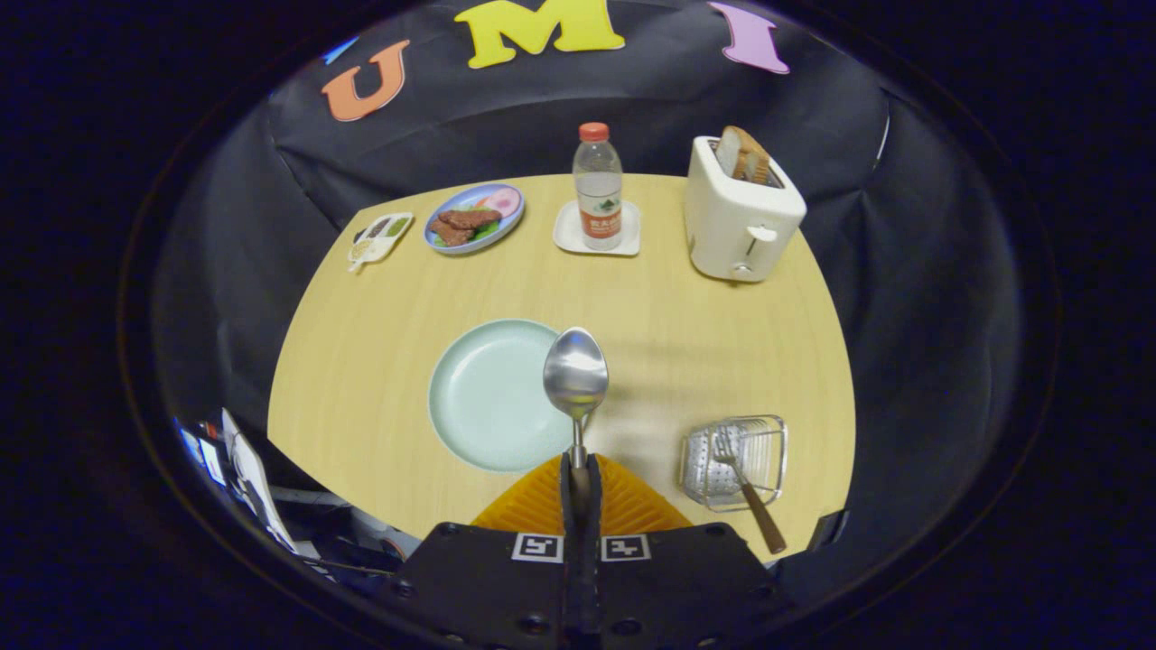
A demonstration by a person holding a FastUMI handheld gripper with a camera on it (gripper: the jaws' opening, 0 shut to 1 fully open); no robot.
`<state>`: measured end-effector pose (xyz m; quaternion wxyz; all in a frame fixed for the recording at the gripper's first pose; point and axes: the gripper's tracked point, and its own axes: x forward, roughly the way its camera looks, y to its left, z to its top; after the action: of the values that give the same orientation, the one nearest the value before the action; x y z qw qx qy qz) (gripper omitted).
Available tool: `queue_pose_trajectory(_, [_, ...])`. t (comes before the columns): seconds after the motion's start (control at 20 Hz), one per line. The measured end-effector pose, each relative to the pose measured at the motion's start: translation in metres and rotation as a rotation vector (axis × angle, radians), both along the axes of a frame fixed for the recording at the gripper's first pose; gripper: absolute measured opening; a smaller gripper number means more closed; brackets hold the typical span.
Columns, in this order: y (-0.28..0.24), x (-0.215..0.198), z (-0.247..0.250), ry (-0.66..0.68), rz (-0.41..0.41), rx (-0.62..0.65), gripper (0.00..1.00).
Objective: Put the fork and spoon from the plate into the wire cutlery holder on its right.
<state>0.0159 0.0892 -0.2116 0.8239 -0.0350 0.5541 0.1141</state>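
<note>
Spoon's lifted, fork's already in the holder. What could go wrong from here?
1. The gripper is shut on the spoon by the thin end of its handle, with the heavy bowl far ahead of the fingers; it may pivot or slip in transit.
2. The fork leans across the wire holder, its handle sticking out over the rim; the spoon could knock it.
3. The holder looks light and sits near the table edge; a bump might shove it.

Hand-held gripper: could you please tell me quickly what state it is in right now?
Hand-held gripper: closed on the spoon handle, bowl pointing ahead beside the plate.
</note>
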Motion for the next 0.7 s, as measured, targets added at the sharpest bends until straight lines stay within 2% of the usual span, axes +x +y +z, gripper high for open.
queue_pose_trajectory(0.4, [-0.094, -0.008, 0.021, 0.056, -0.024, -0.052, 0.0])
queue_pose_trajectory(0.7, [-0.125, -0.023, 0.01, 0.146, -0.038, -0.072, 0.01])
